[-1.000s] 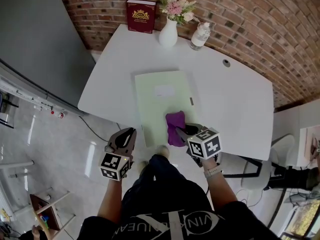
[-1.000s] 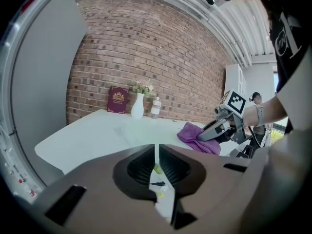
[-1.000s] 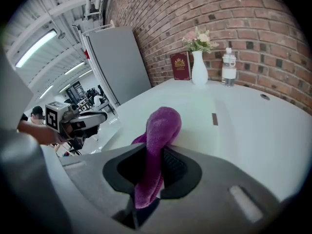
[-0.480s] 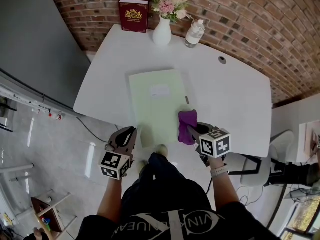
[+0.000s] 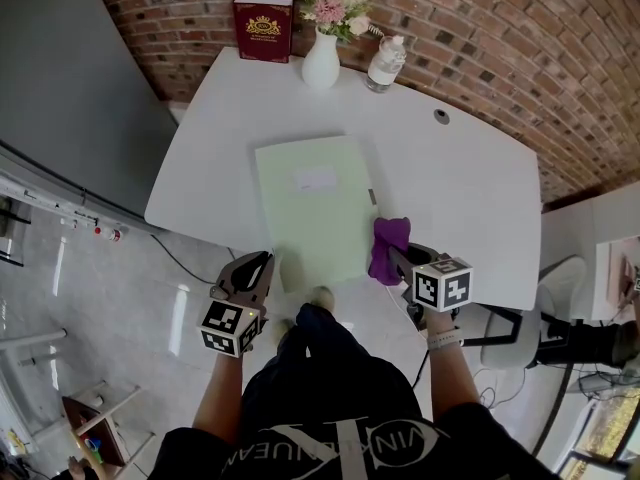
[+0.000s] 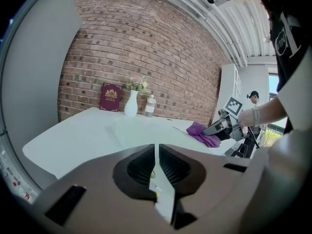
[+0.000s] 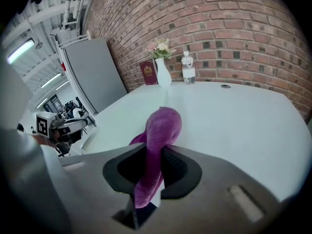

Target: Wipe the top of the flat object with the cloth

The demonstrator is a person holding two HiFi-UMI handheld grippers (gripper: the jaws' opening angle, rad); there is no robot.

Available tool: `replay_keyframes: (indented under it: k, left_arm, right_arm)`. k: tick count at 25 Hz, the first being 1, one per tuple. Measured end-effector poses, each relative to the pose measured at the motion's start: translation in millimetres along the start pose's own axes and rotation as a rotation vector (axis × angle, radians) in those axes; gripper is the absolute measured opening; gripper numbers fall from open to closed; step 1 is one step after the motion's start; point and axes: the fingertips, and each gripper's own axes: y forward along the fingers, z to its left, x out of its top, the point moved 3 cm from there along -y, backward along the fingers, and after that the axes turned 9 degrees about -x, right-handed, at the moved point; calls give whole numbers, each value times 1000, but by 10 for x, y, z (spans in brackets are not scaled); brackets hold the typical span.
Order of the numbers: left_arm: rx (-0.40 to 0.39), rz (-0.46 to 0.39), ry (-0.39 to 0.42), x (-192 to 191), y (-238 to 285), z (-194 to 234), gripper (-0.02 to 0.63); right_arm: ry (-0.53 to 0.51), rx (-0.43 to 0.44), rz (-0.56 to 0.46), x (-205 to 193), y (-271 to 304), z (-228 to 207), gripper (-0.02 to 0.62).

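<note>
At the folder's near right corner, I found the purple cloth (image 5: pixel 389 242) bunched at the edge and lying mostly over the bare white table (image 5: pixel 470 198), not on the pale green folder (image 5: pixel 312 213) itself. The right gripper (image 5: pixel 397 257) was pinching a fold of that cloth between its jaws, and the rest hung forward in a rounded lump. The left gripper (image 5: pixel 260 264) was held clear of the folder's near left corner, past the table edge, with its jaws pressed together on nothing.

I judged the wiping stroke to be pending, since the cloth was off the surface it must clean. To do it well, I would carry the cloth leftward onto the folder and lower it until the lump flattened. I would then draw it along the folder's long side in overlapping passes. Pressure should be light, because the folder looked thin and likely to slide. The idle left gripper could steady the folder's near left corner. A small dark item (image 5: pixel 372 196) at the folder's right edge, too small to identify, should be avoided.
</note>
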Motion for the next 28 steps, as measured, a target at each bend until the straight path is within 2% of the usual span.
replay_keyframes:
  k: [9,13,15,18,21,25,28]
  left_arm:
    - [-16,-2,10,-4,-74,17,29]
    - [-22,5,13,-43,-141,-30,29]
    - [-23,1,13,-47,-186,-28,29]
    - [-21,-3,13,-73,-267,-12,29]
    - [-23,-4,13,-111,-343,-28,29]
    - [-31,-5,18,-174,-436,-77,29]
    - [-30,-12,28,-206,-510,-108,29]
  right_arm:
    - [109,-102,-55,-120,-34,-188,61]
    - [89,-239,-80,-157,-126,-339,61]
    - [101,-263,-157,-109,-228,-317,61]
    - [110,-165,-337,74,-391,-23,61]
    - [68,2,-451,183,-497,433,61]
    - [-10,207,-500,163,-514,1094,61]
    - [-96,296,-487,32,-437,1539,61]
